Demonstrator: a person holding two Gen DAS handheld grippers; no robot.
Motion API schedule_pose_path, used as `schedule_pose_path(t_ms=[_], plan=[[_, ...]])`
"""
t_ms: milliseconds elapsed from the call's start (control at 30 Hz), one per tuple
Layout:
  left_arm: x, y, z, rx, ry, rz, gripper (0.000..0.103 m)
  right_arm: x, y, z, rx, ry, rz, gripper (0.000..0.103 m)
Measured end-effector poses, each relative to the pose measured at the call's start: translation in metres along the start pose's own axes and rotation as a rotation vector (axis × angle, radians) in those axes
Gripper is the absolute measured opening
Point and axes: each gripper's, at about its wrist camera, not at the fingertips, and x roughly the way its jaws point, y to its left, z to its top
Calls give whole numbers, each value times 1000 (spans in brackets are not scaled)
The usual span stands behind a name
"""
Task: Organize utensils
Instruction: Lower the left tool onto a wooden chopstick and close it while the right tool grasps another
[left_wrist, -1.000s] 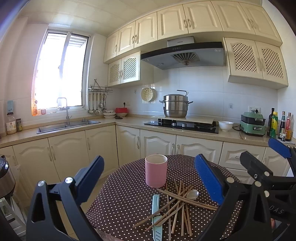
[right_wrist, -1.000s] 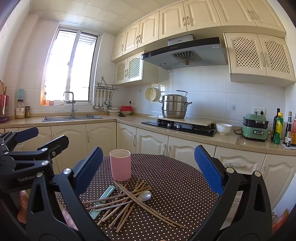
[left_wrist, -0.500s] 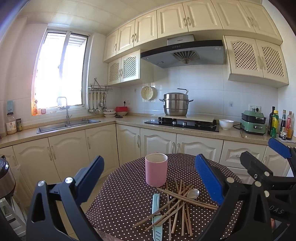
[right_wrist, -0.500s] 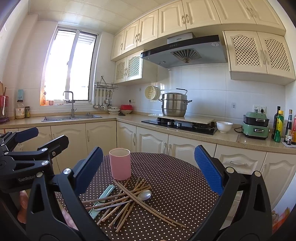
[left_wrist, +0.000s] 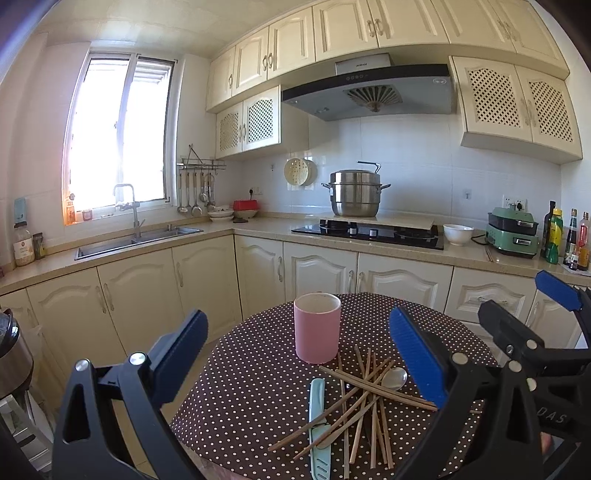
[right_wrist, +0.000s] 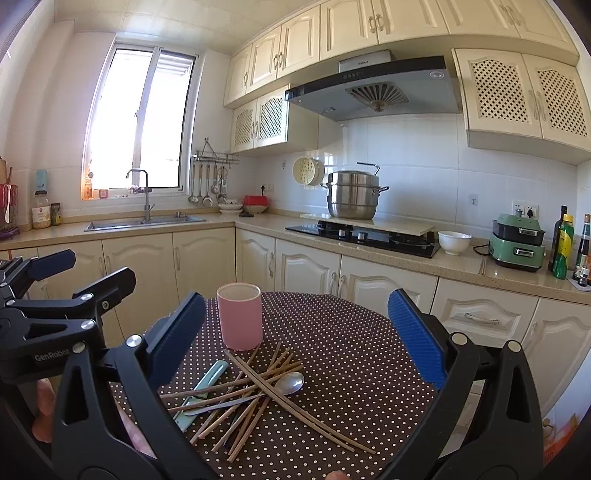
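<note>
One pink cup, one spoon, one knife, tangled chopsticks, both tools spread apart.

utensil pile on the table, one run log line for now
left gripper open | right gripper open | wooden chopsticks, metal spoon loose beside pink cylindrical cup

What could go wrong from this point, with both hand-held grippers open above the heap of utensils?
1. The chopsticks lie crossed over the spoon and knife; pulling one may drag or scatter others.
2. The pink cup stands upright right beside the heap, so a lifted stick could tip it.
3. Some chopstick ends lie near the table front edge and could slide off.
</note>
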Motion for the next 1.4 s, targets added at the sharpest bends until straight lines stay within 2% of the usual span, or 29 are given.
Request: schedule_pose_path(t_ms=[100, 233, 367, 567, 633, 700, 800, 967, 1067, 1133, 1167, 1267, 1400], plan=[[16, 1, -2, -2, 50, -27, 97, 13, -3, -4, 4, 33, 18, 97], [47, 2, -7, 5, 152, -95, 97, 35, -10, -10, 6, 89, 1, 97], [80, 0, -17, 37, 253, -127, 97, 58, -20, -20, -9, 149, -16, 97], [134, -6, -44, 106, 452, -203, 96, 96, -34, -42, -59, 272, -43, 97], [148, -14, -56, 161, 502, -201, 88, 108, -37, -51, -79, 315, -36, 97], [162, -20, -68, 185, 566, -227, 65, 119, -38, -61, -97, 367, -20, 97], [183, -26, -84, 195, 656, -238, 50, 130, -40, -73, -109, 423, 10, 93], [205, -39, -100, 233, 720, -251, 39, 142, -41, -91, -122, 509, 78, 81], [214, -47, -105, 261, 746, -258, 36, 149, -42, -99, -123, 560, 121, 71], [220, -50, -109, 271, 757, -256, 31, 153, -42, -101, -133, 590, 142, 60], [222, -53, -110, 272, 762, -259, 29, 155, -42, -105, -136, 607, 155, 58], [228, -57, -113, 265, 769, -270, 14, 160, -39, -112, -144, 647, 200, 48], [232, -61, -116, 245, 777, -260, 6, 167, -32, -120, -167, 693, 244, 35]])
